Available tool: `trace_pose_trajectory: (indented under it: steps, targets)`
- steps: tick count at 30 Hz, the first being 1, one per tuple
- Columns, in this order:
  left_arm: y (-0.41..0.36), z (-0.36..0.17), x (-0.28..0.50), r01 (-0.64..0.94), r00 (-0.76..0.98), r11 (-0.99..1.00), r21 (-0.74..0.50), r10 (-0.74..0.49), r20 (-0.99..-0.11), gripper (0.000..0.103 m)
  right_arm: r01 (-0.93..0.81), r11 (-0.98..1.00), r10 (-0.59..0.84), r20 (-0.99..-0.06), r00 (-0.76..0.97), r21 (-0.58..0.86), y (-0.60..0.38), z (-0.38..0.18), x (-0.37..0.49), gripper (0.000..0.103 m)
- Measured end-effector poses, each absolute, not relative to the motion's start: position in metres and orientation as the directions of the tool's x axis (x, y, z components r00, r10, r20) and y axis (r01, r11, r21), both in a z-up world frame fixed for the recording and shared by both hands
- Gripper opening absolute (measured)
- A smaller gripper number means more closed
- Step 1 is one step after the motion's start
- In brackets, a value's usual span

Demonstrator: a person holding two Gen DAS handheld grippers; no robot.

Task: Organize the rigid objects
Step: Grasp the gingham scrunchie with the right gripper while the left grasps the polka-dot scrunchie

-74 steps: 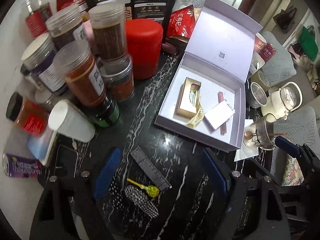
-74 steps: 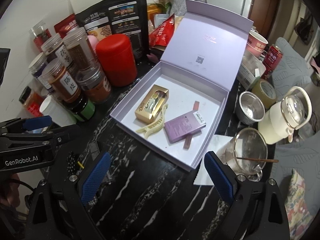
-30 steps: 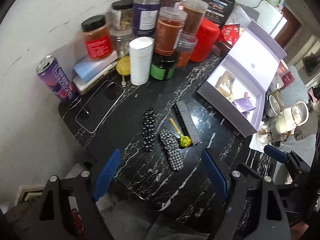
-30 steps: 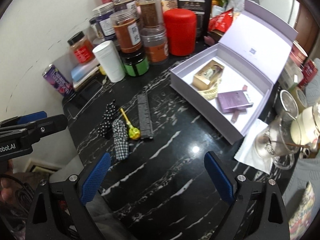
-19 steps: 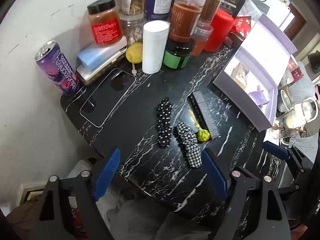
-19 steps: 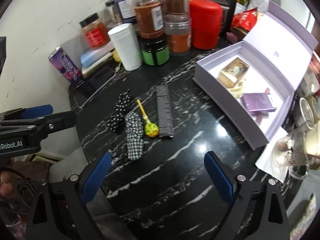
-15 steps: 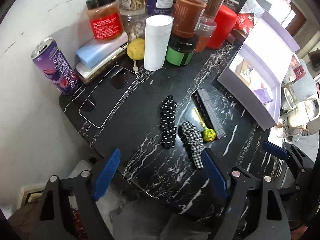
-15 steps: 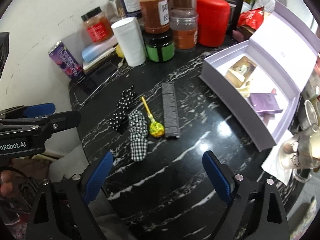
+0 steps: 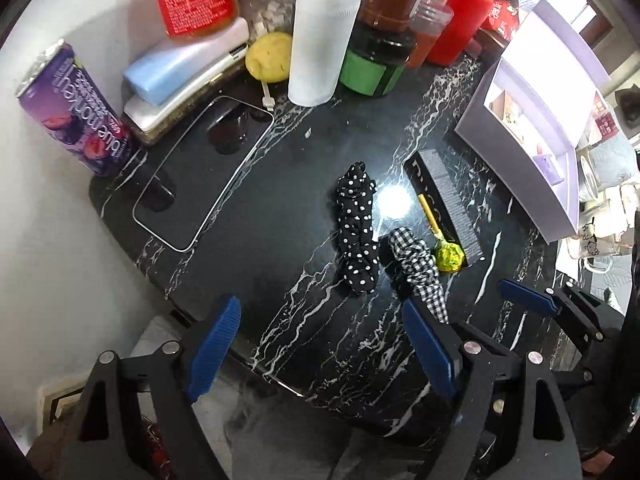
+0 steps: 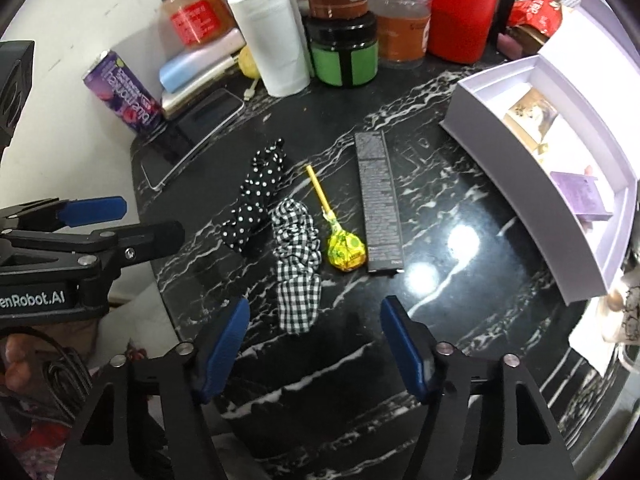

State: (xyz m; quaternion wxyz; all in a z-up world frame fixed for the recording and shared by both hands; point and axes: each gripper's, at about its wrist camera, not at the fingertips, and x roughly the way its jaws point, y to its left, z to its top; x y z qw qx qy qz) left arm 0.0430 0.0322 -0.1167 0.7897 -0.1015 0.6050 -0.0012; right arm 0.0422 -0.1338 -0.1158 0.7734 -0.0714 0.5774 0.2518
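Left gripper (image 9: 322, 346): your jaws are spread wide and hold nothing, hanging over the near edge of the black marble table (image 9: 304, 148).
Right gripper (image 10: 314, 342): your jaws are closing with nothing pinched; only the tail of the checked scrunchie (image 10: 298, 264) lies ahead of them.
Lollipop (image 10: 346, 252): the yellow head is at 12 o'clock from your right gripper, touching the scrunchie's right side.
Black flat box (image 10: 378, 200): just beside the lollipop, at 1 o'clock.
Polka-dot scrunchie (image 10: 256, 204): at 11 o'clock, left of the checked one.
Lilac gift box (image 10: 532, 168): open, at 2 o'clock, well apart.
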Motion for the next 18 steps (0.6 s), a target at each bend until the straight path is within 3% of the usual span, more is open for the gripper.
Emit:
trace_pose_trajectory:
  steps: [6,11,15,18]
  targets:
    - [0.037,-0.132,0.053,-0.12,0.232,0.98,-0.158,-0.127,-0.964,0.084,-0.483,0.858,0.289,-0.941,0.178,0.172,-0.121,-0.131,0.048,0.048]
    - [0.039,-0.138,0.062,-0.107,0.213,0.982,-0.155,-0.129,-0.968,0.084,-0.483,0.856,0.286,-0.947,0.144,0.185,-0.112,-0.144,0.055,0.041]
    - [0.038,-0.143,0.072,-0.091,0.198,0.983,-0.16,-0.14,-0.97,0.084,-0.459,0.862,0.294,-0.95,0.103,0.217,-0.112,-0.152,0.059,0.025]
    - [0.033,-0.146,0.078,-0.074,0.195,0.983,-0.171,-0.154,-0.969,0.084,-0.452,0.861,0.307,-0.947,0.096,0.233,-0.116,-0.154,0.06,0.019]
